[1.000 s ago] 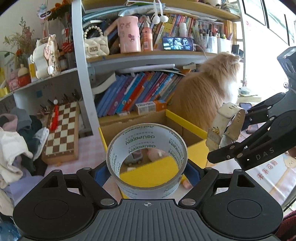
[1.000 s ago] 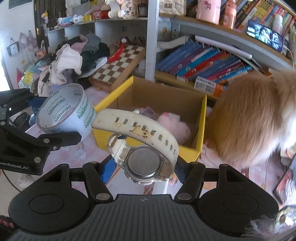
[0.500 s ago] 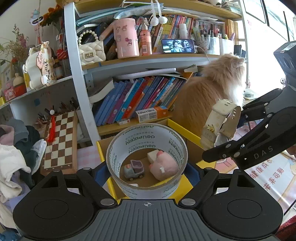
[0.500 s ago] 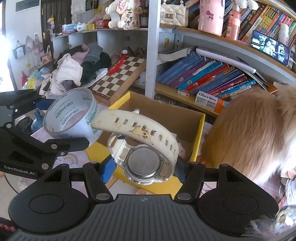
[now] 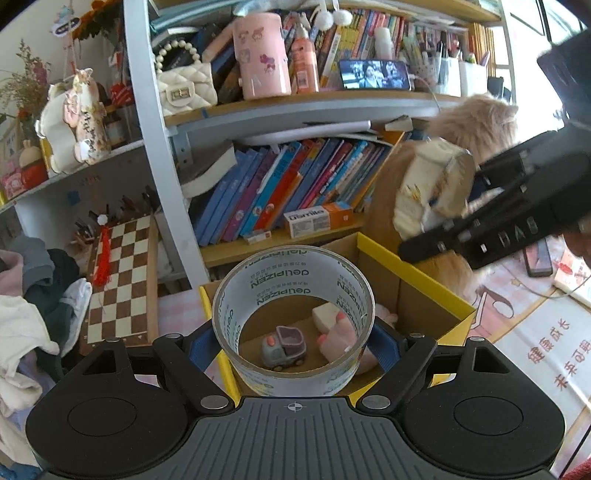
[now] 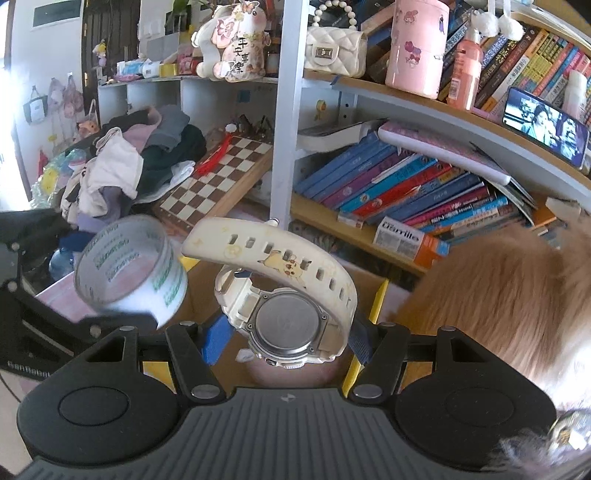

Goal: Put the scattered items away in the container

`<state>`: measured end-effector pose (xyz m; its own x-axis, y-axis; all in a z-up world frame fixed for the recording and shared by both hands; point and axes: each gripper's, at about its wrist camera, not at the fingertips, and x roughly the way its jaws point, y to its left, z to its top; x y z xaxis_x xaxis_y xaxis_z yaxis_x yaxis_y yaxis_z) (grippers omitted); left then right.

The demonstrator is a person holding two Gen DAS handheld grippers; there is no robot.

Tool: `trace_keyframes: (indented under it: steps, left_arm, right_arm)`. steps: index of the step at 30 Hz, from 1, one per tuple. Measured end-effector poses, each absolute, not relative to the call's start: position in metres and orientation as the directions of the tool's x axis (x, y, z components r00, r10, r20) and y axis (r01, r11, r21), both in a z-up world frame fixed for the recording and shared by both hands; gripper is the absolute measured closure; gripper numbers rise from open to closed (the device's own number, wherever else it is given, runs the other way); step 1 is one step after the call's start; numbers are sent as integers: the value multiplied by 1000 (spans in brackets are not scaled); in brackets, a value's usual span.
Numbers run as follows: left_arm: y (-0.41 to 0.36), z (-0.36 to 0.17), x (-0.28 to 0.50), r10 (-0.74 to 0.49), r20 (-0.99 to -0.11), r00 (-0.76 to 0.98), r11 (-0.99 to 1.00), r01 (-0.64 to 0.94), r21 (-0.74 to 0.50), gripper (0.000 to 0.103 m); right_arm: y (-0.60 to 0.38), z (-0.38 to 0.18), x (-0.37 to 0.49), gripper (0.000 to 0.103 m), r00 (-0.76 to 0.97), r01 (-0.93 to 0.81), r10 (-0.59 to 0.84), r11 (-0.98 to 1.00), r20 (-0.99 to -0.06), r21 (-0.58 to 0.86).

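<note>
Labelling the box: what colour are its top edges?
Yellow edges on the cardboard box, clearest in the left wrist view.

Bookshelf [image 5: 295, 110] with grey metal uprights fills the back, packed with books. Chessboard [image 5: 122, 280] leans left of it, clothes pile [image 6: 122, 166] further left. Bright window [image 5: 554, 22] right of shelf. Pale wall far left.

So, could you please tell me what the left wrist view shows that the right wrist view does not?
Only the left wrist view shows the cardboard box interior, holding a small toy car and a pink plush toy. Only the right wrist view shows the watch's metal caseback and cartoon-printed strap. Both show the tape roll clamped in the left gripper, the right gripper shut on the watch, and the chessboard.
</note>
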<state>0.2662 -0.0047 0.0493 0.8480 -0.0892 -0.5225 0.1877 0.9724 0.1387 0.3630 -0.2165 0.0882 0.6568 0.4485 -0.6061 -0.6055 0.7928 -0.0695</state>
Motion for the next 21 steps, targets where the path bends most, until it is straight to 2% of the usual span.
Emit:
trace_keyframes:
  steps: [11, 21]
  left_arm:
    - [-7, 31, 294, -72, -572, 817, 969, 194, 155, 19]
    - [-11, 19, 318, -70, -619, 782, 964, 212, 158, 19]
  right_arm:
    - [-208, 81, 410, 41, 618, -647, 442, 756, -650, -102]
    - [-190, 66, 450, 41, 552, -669, 464, 743, -693, -36]
